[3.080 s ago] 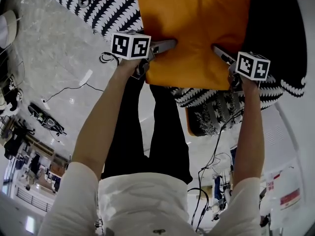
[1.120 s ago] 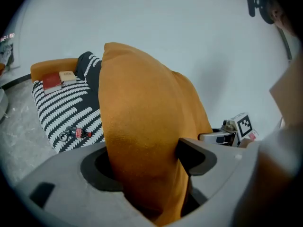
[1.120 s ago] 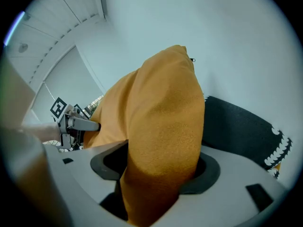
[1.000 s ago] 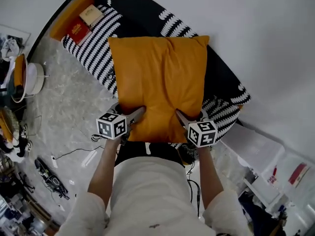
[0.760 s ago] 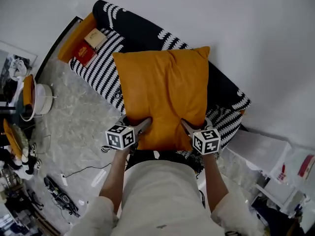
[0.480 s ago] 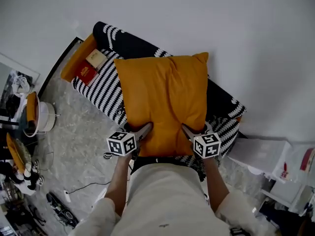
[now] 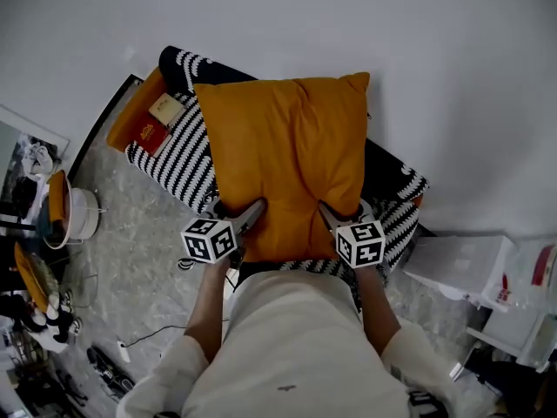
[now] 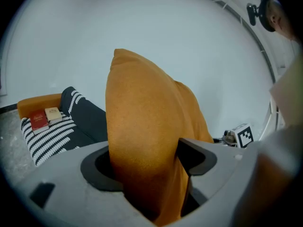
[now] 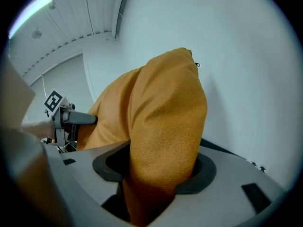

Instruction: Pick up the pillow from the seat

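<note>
The orange pillow (image 7: 287, 168) hangs upright in the air in front of the black-and-white patterned sofa (image 7: 178, 151), lifted clear of its seat. My left gripper (image 7: 252, 214) is shut on the pillow's lower left edge, its fabric (image 8: 142, 145) bunched between the jaws. My right gripper (image 7: 326, 216) pinches the lower right edge, and its jaws are closing tighter on the cloth (image 9: 163, 136). Each gripper's marker cube shows in the other's view: the right cube (image 8: 244, 135) and the left cube (image 9: 53, 101).
A red book (image 7: 146, 134) and a tan box (image 7: 164, 109) lie on the sofa's left end beside an orange armrest (image 7: 130, 111). A white wall (image 7: 418, 77) stands behind. Cables and clutter (image 7: 104, 360) litter the marble floor. White boxes (image 7: 457, 264) sit at right.
The pillow has risen with both grippers and now covers more of the sofa's backrest. The head view has shifted slightly, with the grippers staying on the pillow's lower edge.
</note>
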Available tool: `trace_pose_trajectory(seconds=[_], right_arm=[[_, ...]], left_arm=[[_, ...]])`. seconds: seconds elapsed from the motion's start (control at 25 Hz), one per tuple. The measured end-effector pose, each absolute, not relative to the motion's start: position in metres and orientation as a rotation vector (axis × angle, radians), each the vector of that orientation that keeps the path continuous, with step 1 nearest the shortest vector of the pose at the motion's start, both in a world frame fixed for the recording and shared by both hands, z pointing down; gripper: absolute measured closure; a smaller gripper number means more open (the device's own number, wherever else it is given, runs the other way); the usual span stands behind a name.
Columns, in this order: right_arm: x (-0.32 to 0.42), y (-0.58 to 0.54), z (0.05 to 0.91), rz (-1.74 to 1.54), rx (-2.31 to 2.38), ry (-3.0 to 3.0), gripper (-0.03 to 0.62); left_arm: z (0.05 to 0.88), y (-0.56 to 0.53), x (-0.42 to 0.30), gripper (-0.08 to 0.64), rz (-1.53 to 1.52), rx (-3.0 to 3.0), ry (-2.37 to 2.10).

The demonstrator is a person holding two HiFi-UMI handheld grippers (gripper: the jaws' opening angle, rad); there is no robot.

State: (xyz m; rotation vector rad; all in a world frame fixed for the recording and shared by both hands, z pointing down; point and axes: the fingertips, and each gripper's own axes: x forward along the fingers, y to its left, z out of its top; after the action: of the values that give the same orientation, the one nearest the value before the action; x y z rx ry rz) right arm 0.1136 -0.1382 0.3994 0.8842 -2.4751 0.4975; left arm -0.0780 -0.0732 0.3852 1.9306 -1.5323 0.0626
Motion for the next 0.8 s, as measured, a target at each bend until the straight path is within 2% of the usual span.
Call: trace_pose_trajectory(seconds=[0.8], right_arm=[[0.132, -0.132, 0.382, 0.484, 1.01, -2.48, 0.327]], left_arm=[[0.36, -0.081, -0.061, 0.193, 0.069, 2.028, -1.502]])
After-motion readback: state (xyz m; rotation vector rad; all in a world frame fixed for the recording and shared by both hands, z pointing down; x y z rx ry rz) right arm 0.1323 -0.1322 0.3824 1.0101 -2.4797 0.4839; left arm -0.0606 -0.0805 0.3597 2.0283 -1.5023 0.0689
